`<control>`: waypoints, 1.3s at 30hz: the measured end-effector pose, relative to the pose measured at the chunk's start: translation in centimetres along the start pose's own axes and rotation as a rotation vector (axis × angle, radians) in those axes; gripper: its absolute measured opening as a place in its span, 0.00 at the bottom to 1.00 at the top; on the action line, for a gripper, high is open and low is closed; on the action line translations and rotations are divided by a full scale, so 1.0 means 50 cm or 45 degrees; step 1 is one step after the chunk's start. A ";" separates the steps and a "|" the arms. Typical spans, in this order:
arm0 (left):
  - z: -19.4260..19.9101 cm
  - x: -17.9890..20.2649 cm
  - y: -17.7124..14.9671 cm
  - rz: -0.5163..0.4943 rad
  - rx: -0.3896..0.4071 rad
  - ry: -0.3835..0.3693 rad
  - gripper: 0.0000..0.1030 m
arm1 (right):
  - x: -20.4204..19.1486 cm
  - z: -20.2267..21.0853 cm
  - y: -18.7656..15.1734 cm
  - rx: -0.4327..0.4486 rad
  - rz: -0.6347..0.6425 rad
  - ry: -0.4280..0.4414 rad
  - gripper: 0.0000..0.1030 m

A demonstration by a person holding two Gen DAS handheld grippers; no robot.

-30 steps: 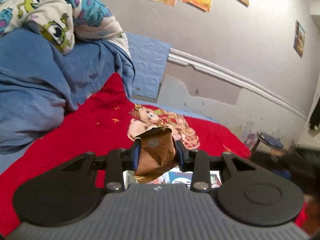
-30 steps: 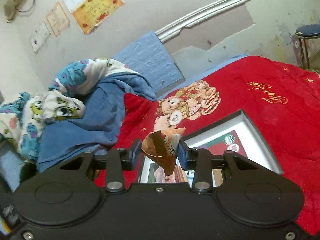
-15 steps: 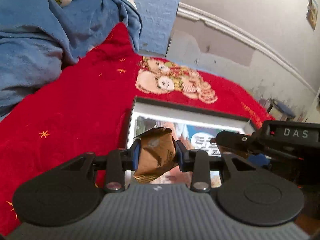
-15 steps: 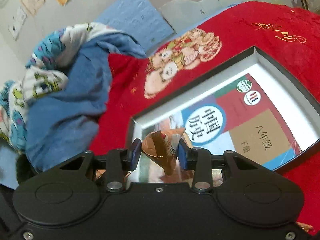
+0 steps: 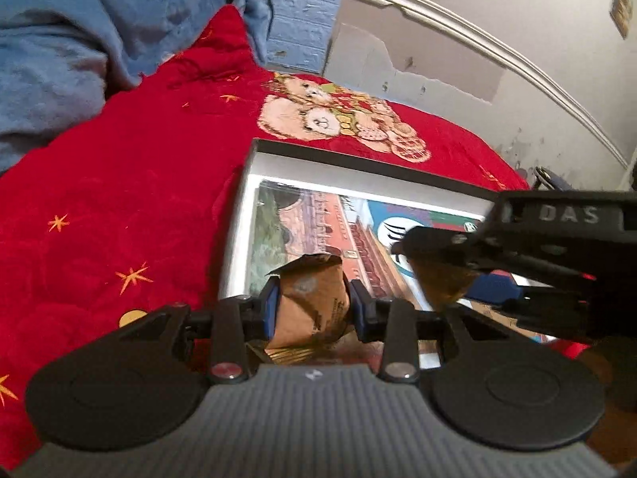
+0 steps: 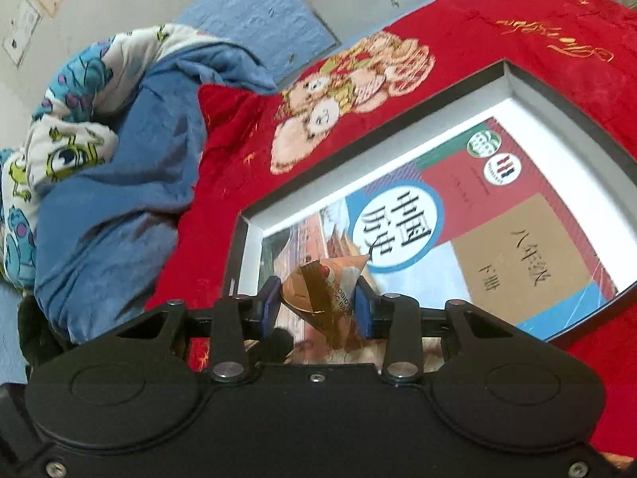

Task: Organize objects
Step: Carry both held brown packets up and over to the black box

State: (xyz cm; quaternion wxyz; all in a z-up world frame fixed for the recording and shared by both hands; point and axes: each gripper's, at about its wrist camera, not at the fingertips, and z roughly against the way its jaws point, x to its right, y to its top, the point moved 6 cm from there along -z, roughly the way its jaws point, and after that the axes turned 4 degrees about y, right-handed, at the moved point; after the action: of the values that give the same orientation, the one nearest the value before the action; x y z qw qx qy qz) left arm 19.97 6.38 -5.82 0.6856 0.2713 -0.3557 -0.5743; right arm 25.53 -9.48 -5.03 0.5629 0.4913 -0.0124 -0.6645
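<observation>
My left gripper (image 5: 311,306) is shut on a brown snack packet (image 5: 310,302), held just above the near left corner of a shallow box (image 5: 358,163) with a dark rim and white inside. A textbook (image 5: 318,215) lies flat in that box. The right gripper (image 5: 434,255) comes in from the right over the book, holding its own brown packet (image 5: 442,283). In the right wrist view, my right gripper (image 6: 316,302) is shut on a brown and orange snack packet (image 6: 326,298) above the textbook (image 6: 458,239) inside the box (image 6: 358,147).
The box rests on a red blanket (image 5: 119,199) with a bear print (image 5: 338,119). Crumpled blue bedding (image 6: 111,191) and a monster-print cover (image 6: 59,147) pile up at the left. A grey wall (image 5: 477,40) runs behind the bed.
Both grippers have dropped and tilted down toward the box, each still holding its packet. The box and book now fill the views, and the right gripper has come into the left wrist view.
</observation>
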 end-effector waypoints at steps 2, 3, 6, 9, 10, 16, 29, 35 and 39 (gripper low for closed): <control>-0.001 0.009 -0.003 -0.045 0.009 0.019 0.39 | -0.001 -0.006 -0.004 -0.026 -0.010 0.000 0.36; -0.003 0.013 -0.005 -0.072 0.008 0.039 0.39 | 0.000 -0.008 -0.006 -0.036 -0.014 -0.003 0.36; -0.008 0.021 -0.009 -0.122 0.005 0.091 0.39 | 0.005 -0.012 -0.012 -0.067 -0.014 -0.028 0.36; -0.015 0.025 -0.009 -0.138 -0.018 0.092 0.39 | 0.009 -0.015 -0.017 -0.095 -0.007 -0.046 0.36; -0.017 0.026 -0.010 -0.148 -0.022 0.097 0.39 | 0.008 -0.015 -0.018 -0.099 0.007 -0.056 0.36; -0.022 0.034 -0.015 -0.199 -0.047 0.100 0.41 | -0.003 -0.020 -0.024 -0.164 0.077 -0.055 0.36; -0.022 0.043 -0.020 -0.248 -0.050 0.090 0.44 | -0.005 -0.028 -0.028 -0.227 0.133 -0.074 0.36; -0.023 0.044 -0.022 -0.258 -0.051 0.085 0.48 | 0.003 -0.036 -0.023 -0.259 0.125 -0.087 0.36; -0.023 0.045 -0.022 -0.272 -0.046 0.074 0.55 | 0.004 -0.042 -0.017 -0.271 0.120 -0.083 0.36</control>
State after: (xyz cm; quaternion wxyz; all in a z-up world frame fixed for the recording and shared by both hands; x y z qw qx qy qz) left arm 20.45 3.92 -6.99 0.6354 0.3118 -0.2942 -0.6423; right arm 26.33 -8.23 -6.72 0.6418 0.4059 0.0167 -0.6504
